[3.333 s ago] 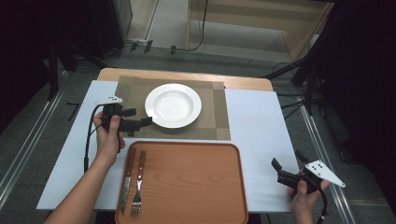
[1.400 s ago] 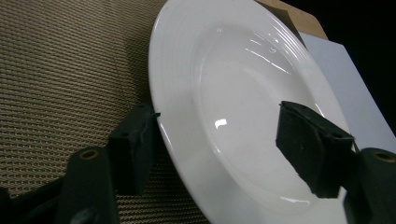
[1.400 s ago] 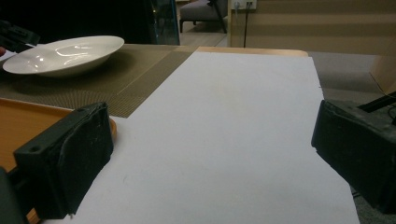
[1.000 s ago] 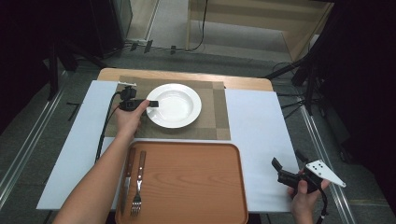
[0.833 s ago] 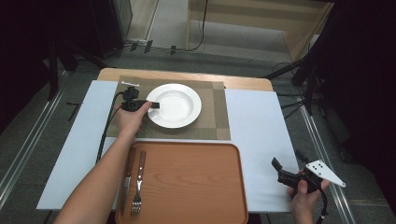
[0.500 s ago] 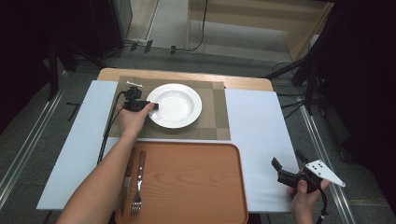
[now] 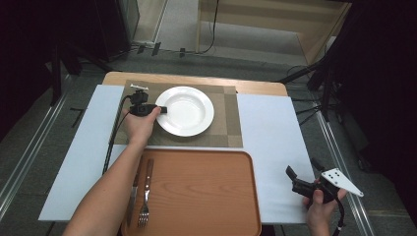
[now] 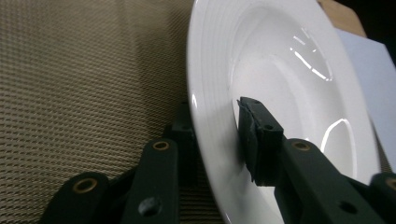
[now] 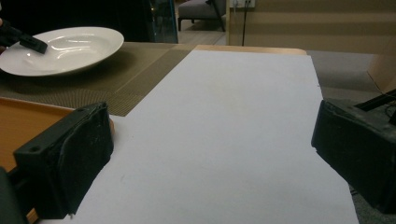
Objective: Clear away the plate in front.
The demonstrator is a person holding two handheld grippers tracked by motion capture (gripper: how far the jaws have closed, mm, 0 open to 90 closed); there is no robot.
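Observation:
A white deep plate [image 7: 189, 110] lies on a woven brown placemat [image 7: 227, 129] at the back of the table. My left gripper [image 7: 161, 109] is at the plate's left rim. In the left gripper view, my left gripper [image 8: 217, 114] straddles the plate [image 8: 289, 70] rim, one jaw inside the bowl and the other under the rim on the mat. Its jaws have just been closing, and a sliver of pad face still shows beside the rim. My right gripper [image 7: 302, 168] rests open over the white tabletop at the front right, nothing between its jaws [image 9: 210, 154]. The plate [image 9: 65, 44] appears far off in that view.
An orange-brown tray [image 7: 201, 191] sits at the front centre, with a fork [image 7: 145, 196] and a knife [image 7: 134, 191] along its left side. The white table surface [image 7: 275, 142] extends right of the mat. The tray's corner [image 9: 18, 116] is beside my right gripper.
The left hand has edged right to the plate's rim, and its jaws have narrowed around it. The plate has not moved. The right hand has stayed still.

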